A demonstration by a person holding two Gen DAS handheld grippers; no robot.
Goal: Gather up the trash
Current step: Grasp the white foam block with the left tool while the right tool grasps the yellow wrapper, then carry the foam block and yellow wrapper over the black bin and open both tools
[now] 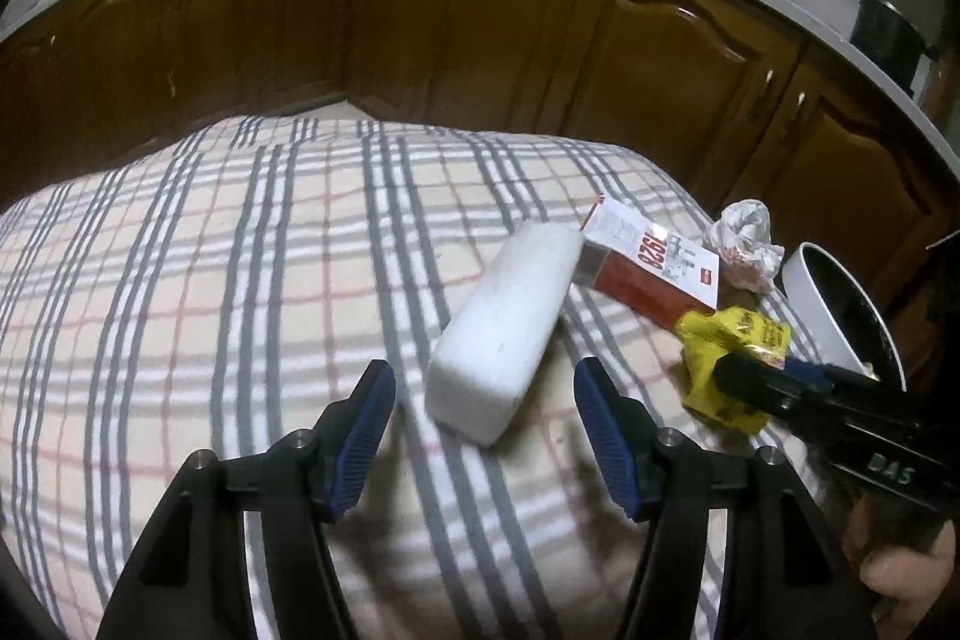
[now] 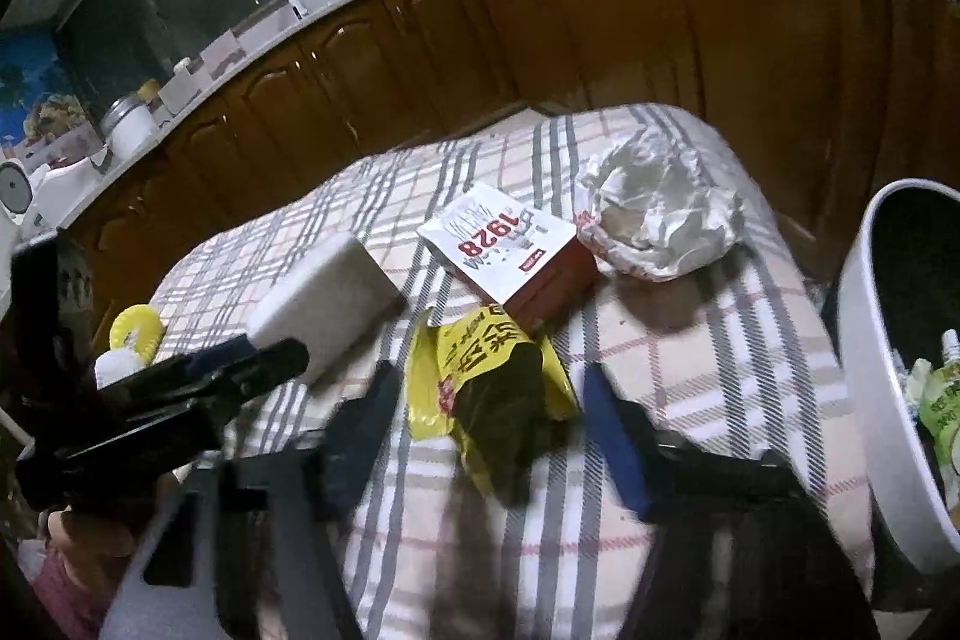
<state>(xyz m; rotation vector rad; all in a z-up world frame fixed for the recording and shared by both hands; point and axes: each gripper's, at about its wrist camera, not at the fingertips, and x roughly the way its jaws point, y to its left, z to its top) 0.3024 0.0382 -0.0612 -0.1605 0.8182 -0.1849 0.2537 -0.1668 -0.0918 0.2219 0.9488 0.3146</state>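
My left hand-held gripper [image 1: 485,436] stands open before the white foam block [image 1: 503,325] on the checked desk [image 1: 210,280]. My right hand-held gripper [image 2: 489,430] straddles the yellow wrapper [image 2: 480,388], pads apart, near the white bin [image 2: 870,340].

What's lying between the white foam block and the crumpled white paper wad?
The red-and-white carton marked 1928 lies between the white foam block and the crumpled white paper wad, clearest in the right wrist view.

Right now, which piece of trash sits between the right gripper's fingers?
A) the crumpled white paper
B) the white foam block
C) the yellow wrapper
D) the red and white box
C: in the right wrist view the yellow wrapper lies between the right gripper fingers, while the white foam block lies off to the left.
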